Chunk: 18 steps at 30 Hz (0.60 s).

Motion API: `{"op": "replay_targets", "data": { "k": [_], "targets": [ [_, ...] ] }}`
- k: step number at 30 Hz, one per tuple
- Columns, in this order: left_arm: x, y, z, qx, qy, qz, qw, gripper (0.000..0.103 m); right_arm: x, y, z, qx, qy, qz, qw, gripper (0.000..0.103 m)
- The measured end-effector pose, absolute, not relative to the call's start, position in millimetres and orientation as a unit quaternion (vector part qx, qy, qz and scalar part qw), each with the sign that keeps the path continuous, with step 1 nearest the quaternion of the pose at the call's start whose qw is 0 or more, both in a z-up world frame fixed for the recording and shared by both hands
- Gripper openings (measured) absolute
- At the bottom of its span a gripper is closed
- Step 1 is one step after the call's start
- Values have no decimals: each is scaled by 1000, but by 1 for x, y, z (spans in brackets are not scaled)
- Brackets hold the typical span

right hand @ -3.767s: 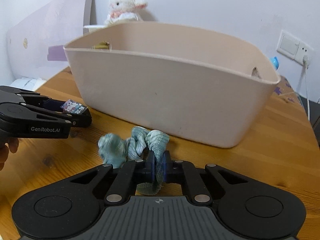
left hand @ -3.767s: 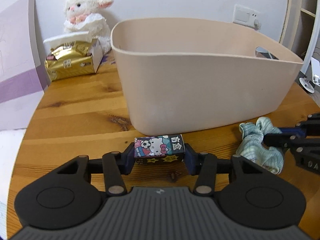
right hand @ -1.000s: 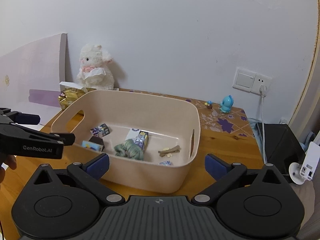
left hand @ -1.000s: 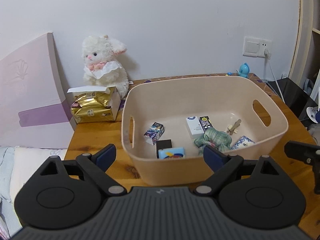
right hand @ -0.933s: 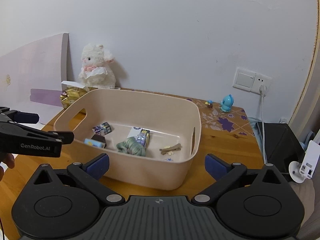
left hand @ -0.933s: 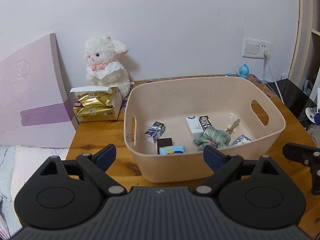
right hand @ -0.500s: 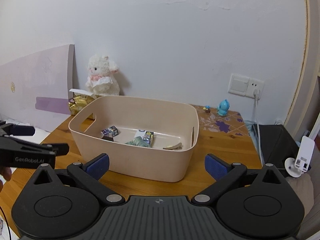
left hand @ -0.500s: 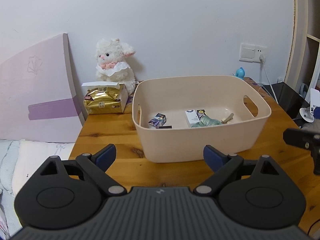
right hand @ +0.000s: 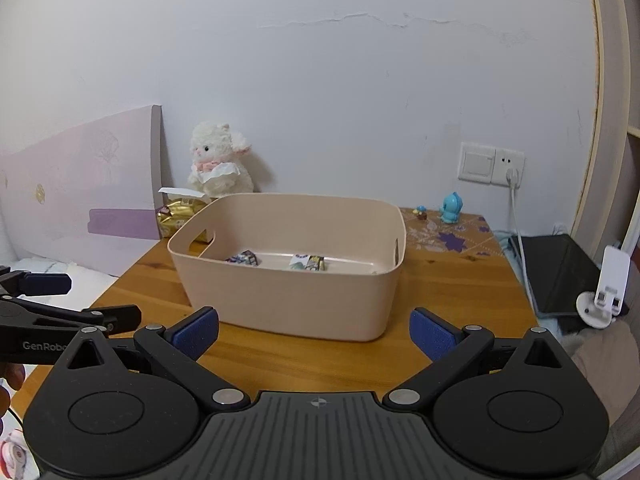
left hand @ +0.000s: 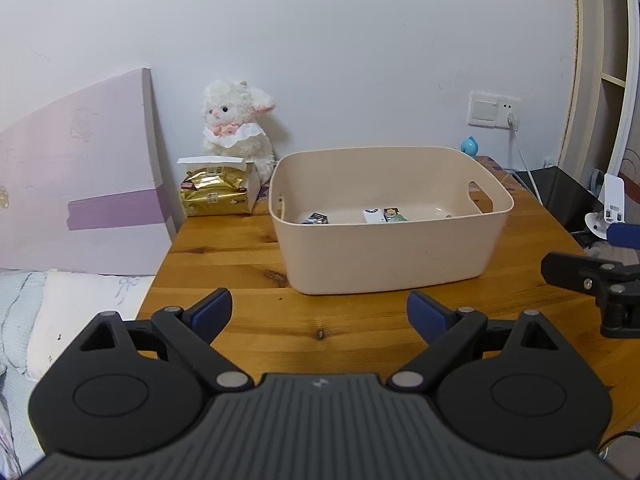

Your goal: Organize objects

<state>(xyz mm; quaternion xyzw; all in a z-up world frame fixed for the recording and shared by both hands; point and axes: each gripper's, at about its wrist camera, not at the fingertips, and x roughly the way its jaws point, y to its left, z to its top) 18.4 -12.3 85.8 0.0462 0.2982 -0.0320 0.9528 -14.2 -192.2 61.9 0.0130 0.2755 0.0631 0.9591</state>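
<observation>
A plain white painted wall is rising behind a knotty, honey-coloured wooden desk; a thin crack is running across the plaster high up; a white double switch and socket plate is sitting low on the wall at the right, a white cable hanging from it; a pale pink and purple headboard panel is leaning at the left above white bedding; a cream shelf frame is standing at the far right.
</observation>
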Motion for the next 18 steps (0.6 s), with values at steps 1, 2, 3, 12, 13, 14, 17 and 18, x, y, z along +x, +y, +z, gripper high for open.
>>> {"op": "replay_targets", "data": {
  "k": [1,2,3,12,13,14,17,18],
  "targets": [
    [16,-12,86,46,297,-28,953,95,-15,-193,61,13,278,64,958,103],
    [12,-11,86,46,296,-25,954,95,-16,-193,60,12,280,63,958,103],
    [8,-11,86,46,294,-23,954,95,-18,-192,59,11,281,60,958,103],
    [-19,-13,90,51,273,-23,960,99,-41,-192,62,5,269,56,962,103],
    [-22,-14,91,54,270,-22,961,99,-44,-191,64,5,266,58,962,103],
    [-24,-15,91,56,268,-20,962,99,-46,-191,65,5,264,60,963,103],
    [-29,-15,92,54,265,-17,963,99,-51,-192,66,4,262,61,963,103],
    [-30,-15,92,53,264,-17,963,100,-52,-192,65,4,264,59,963,103]
  ]
}}
